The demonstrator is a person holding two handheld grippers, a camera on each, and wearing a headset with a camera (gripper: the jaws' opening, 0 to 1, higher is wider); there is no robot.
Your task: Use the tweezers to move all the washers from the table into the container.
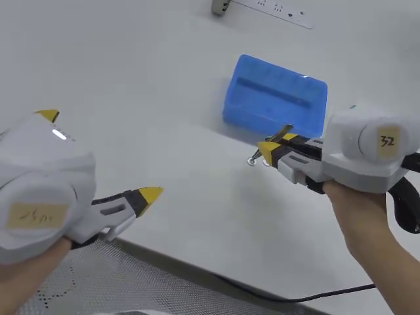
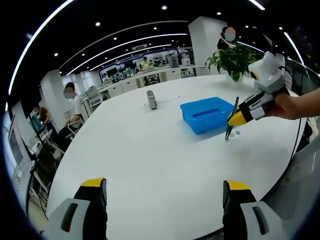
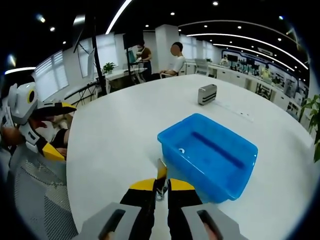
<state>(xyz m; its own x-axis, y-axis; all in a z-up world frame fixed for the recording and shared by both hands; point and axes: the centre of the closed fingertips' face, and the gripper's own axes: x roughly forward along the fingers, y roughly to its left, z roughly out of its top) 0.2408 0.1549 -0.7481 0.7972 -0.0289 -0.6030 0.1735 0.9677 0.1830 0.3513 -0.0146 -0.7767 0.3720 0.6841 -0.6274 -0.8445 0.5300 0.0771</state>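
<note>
Right hand-held gripper (image 3: 161, 188) pinching tweezers (image 3: 161, 171), one container (image 3: 200, 172)

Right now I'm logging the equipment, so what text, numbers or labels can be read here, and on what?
"32": yellow sticker on the right tongs.
Too blurred to read: handwriting on the label of the left tongs.
Too small to read: markings on the power strip.
</note>
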